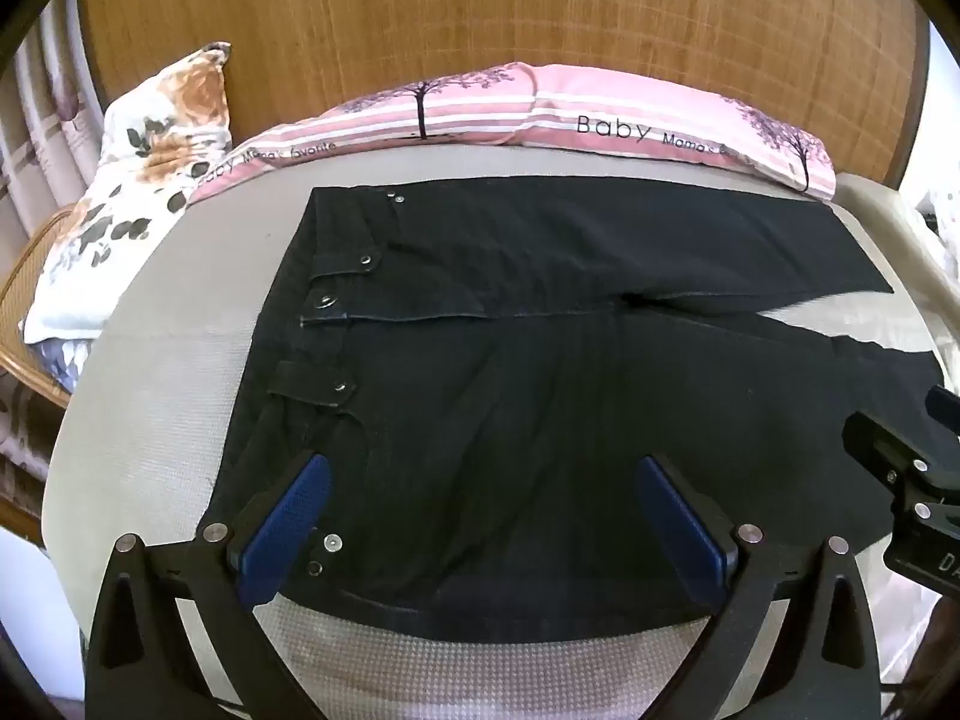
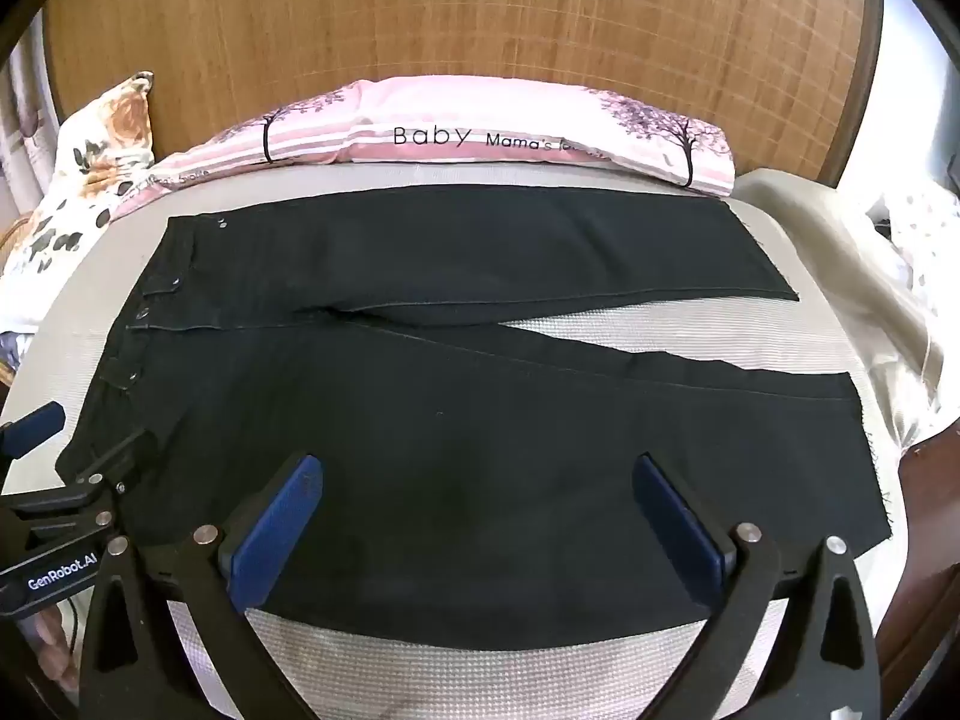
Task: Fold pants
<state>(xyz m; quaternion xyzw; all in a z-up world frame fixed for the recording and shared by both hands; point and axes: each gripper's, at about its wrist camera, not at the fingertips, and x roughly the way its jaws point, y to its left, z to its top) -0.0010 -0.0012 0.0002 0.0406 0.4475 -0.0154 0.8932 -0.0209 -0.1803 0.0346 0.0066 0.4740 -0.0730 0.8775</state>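
Still at the start of folding: black pants [image 2: 420, 420] spread flat across the bed [image 2: 540, 660], waistband left, legs right, both claws, left [image 1: 480, 516] and right [image 2: 474, 516], gaping wide, empty, poised over the near leg's edge, needing to pinch and carry it over the far leg

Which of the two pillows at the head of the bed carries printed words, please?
The long pink striped pillow lying against the wooden headboard reads "Baby"; the floral pillow on the left shows only flowers.
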